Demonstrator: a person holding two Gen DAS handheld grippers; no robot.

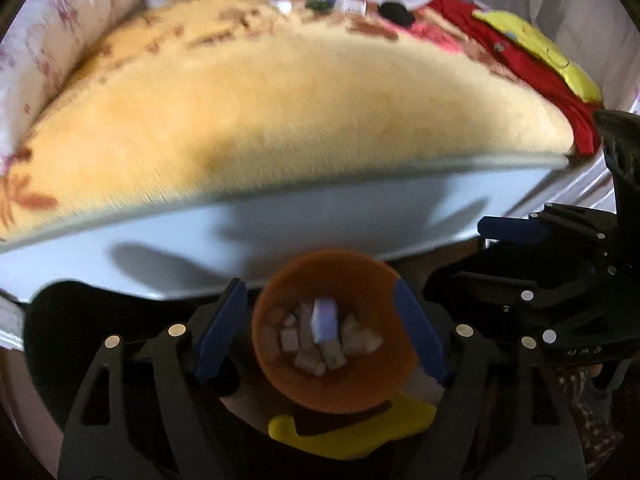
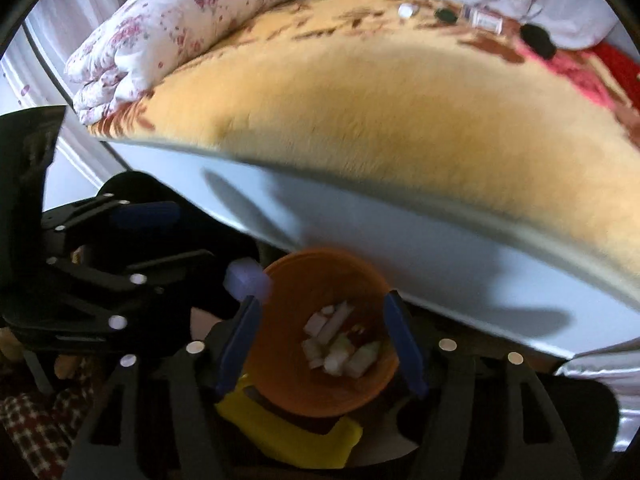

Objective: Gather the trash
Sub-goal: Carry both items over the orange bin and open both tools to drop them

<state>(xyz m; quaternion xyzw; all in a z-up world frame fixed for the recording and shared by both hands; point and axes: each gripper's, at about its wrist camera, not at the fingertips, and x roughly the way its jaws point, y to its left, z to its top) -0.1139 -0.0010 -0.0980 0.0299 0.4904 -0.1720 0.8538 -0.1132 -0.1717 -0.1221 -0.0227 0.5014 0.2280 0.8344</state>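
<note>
An orange bin (image 1: 332,376) (image 2: 288,344) stands below both grippers, holding several white scraps (image 1: 320,344) (image 2: 340,348). My left gripper (image 1: 320,286) is open right above it. A pale purple piece (image 1: 325,320) (image 2: 248,280) is loose in the air between its blue pads (image 1: 220,328), touching neither, at the bin's mouth. My right gripper (image 2: 320,298) is open over the same bin with nothing between its pads (image 2: 404,340). Each gripper shows in the other's view: the right (image 1: 460,256), the left (image 2: 192,236).
Behind the bin runs a bed with a white side (image 1: 320,216) and an orange-yellow blanket (image 2: 400,120). A small bottle (image 2: 482,18), a white cap (image 2: 406,10) and black lumps (image 2: 538,40) lie at its far edge. A floral quilt (image 2: 180,28), red cloth (image 1: 532,64) and a yellow thing (image 1: 360,432) by the bin are nearby.
</note>
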